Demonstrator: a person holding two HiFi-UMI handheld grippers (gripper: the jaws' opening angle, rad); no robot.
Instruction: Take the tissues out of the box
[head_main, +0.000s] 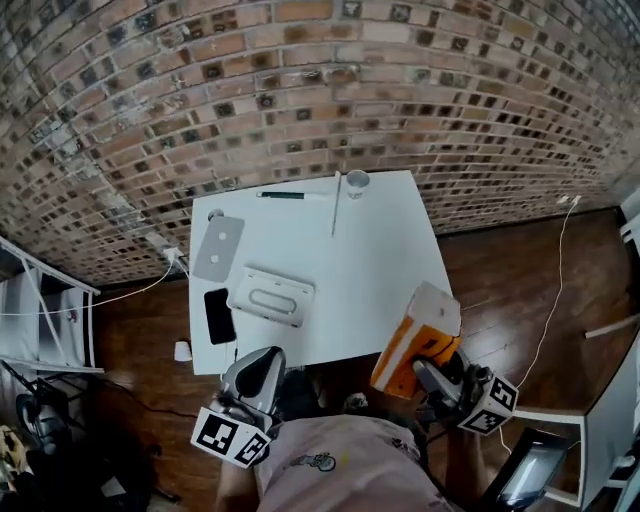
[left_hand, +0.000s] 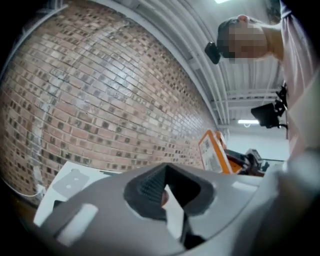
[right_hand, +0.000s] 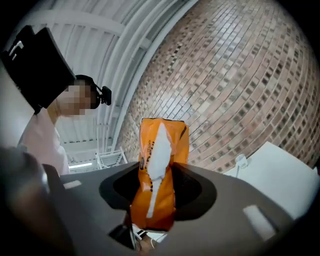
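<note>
2 handheld grippers sit low in the head view, close to the person's body. The right gripper (head_main: 428, 362) (right_hand: 155, 192) has its jaws about half closed and clamped on the lower end of an orange tissue pack (head_main: 415, 335) (right_hand: 159, 150). The pack stands upright, with a white stripe down its face. Seen from above, it is in the air at 4 o'clock from the centre of the white table (head_main: 380, 270), over the table's near right corner.

The left gripper (head_main: 255, 372) (left_hand: 167, 195) is at 7 o'clock, just off the table's near edge. Its jaws are a narrow gap apart, and nothing is between the ribbed pads.

The white tissue box (head_main: 270, 295) lies flat on the table at 8 o'clock, its oval slot facing up. 1 black phone (head_main: 219, 315) lies just beside it at its 8 o'clock, and a grey flat pouch (head_main: 218, 247) at its 11 o'clock. A dark pen (head_main: 285, 195) and a small cup (head_main: 357, 182) are at the far edge, near 12 o'clock, in front of the brick wall (head_main: 300, 90).
</note>
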